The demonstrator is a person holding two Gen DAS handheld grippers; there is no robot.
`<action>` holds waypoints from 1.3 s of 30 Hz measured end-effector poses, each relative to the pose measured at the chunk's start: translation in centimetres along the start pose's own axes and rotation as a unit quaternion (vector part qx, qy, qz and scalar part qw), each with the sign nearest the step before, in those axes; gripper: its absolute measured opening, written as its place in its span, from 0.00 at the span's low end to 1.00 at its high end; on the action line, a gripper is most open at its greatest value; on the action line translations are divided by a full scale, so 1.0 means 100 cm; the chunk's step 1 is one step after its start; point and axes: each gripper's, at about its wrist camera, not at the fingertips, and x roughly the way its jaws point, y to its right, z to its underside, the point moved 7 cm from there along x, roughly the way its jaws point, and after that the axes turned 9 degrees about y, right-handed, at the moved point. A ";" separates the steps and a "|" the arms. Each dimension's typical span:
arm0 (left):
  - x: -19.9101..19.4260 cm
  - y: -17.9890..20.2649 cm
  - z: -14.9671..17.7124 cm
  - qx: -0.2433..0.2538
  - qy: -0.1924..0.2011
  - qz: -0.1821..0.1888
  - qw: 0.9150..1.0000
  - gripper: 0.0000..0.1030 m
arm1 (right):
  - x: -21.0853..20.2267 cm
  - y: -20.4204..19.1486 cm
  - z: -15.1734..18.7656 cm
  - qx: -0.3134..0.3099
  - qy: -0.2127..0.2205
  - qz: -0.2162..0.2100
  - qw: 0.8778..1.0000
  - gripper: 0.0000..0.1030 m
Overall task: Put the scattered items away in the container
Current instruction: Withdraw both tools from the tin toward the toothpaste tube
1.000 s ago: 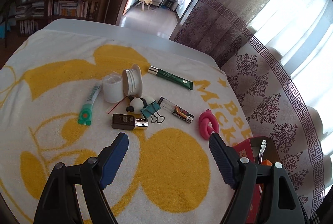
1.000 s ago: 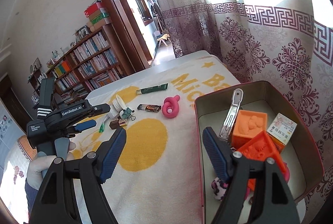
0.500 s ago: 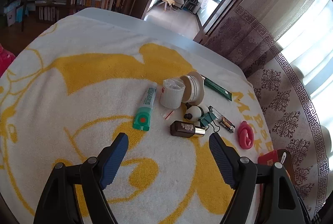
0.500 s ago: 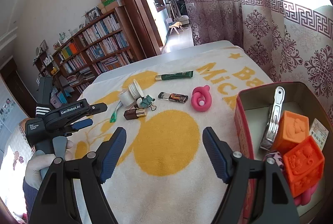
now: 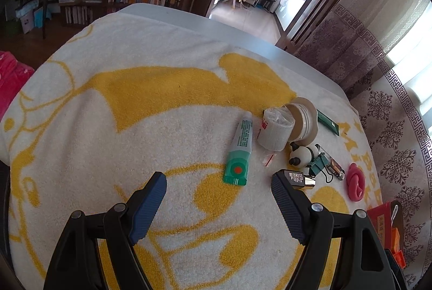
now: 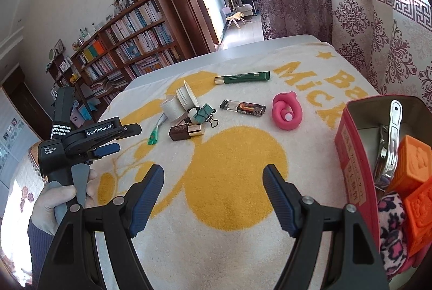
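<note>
Your left gripper (image 5: 218,188) hangs over the yellow-and-white towel (image 5: 162,128) with jaws spread wide and nothing between them; the green-capped tube (image 5: 239,153) lies just beyond its tips and the small brown bottle (image 5: 298,178) sits by the right-hand finger. Your right gripper (image 6: 213,182) is spread just as wide, empty too, above the towel's big yellow disc. The red container (image 6: 351,155) stands at the towel's right edge, while the pink ring toy (image 6: 286,114), lighter (image 6: 243,108) and dark green tube (image 6: 243,77) lie scattered on the towel.
</note>
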 end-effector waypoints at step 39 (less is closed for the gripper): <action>0.076 0.034 -0.024 0.153 0.017 -0.042 0.987 0.79 | 0.062 -0.005 -0.009 0.015 -0.037 -0.009 0.999 0.77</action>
